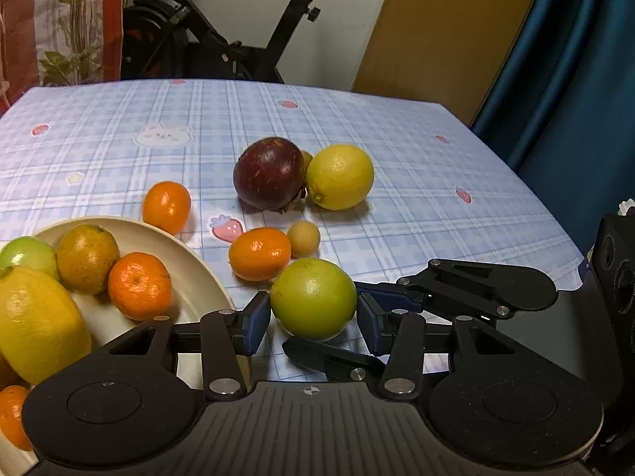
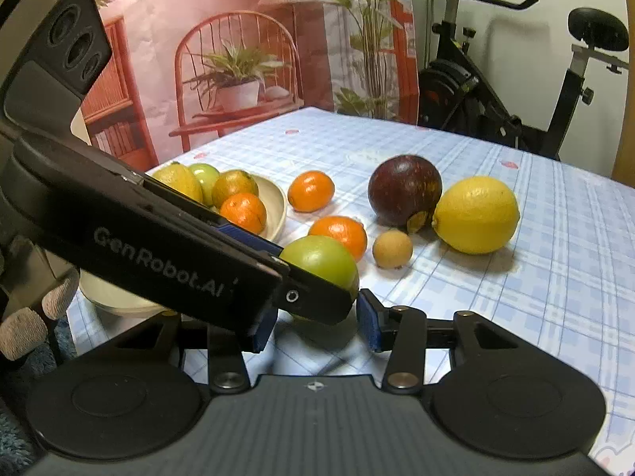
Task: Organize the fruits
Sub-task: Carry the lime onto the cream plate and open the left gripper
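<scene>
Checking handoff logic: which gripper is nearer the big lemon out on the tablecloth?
Right. The right gripper sits nearer the lemon, empty; the left gripper straddles the green fruit, toward the bowl.

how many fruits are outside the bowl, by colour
orange: 2
yellow: 1
green: 1
purple: 1
tan: 1
total: 6
</scene>
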